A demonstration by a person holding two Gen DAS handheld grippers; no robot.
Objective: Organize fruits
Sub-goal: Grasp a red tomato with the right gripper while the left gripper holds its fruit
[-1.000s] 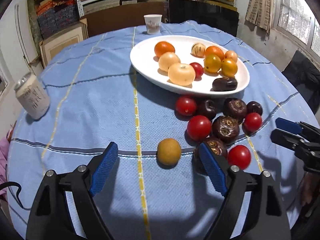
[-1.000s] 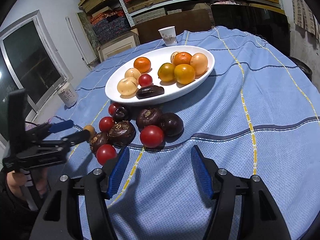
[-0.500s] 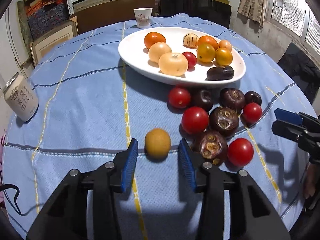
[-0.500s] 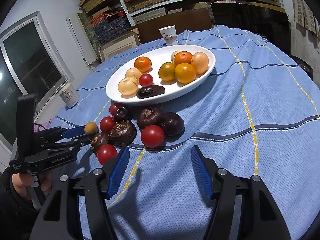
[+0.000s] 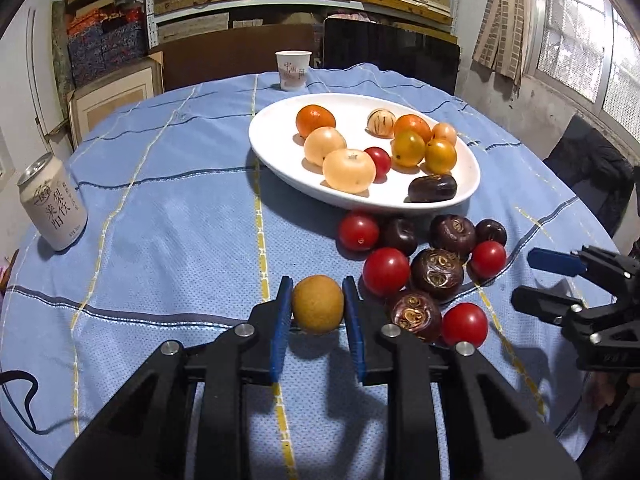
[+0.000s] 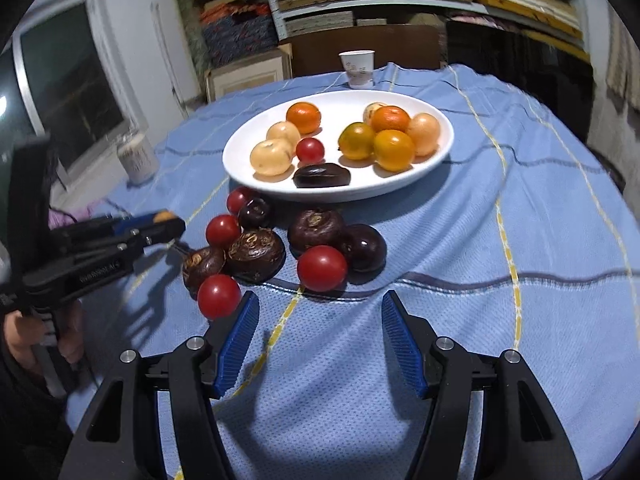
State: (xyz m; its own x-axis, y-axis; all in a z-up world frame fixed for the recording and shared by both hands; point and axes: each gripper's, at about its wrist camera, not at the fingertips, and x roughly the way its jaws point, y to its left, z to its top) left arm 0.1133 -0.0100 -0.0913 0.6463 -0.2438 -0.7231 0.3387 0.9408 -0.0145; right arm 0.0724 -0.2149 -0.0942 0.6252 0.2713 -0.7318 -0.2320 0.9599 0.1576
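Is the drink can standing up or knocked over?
Standing up. The can sits on its base on the blue cloth, its top facing up.

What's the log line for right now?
left gripper: shut on brown fruit | right gripper: open, empty, above cloth | plate: part filled | loose fruit near plate: tomatoes, dark fruits

R gripper (image 6: 316,344) is open over the blue cloth (image 6: 460,320), w/ nothing between its pads. Red tomatoes (image 6: 322,268) & dark fruits (image 6: 256,254) sit just ahead. White plate (image 6: 440,142) (far side) holds orange ones.
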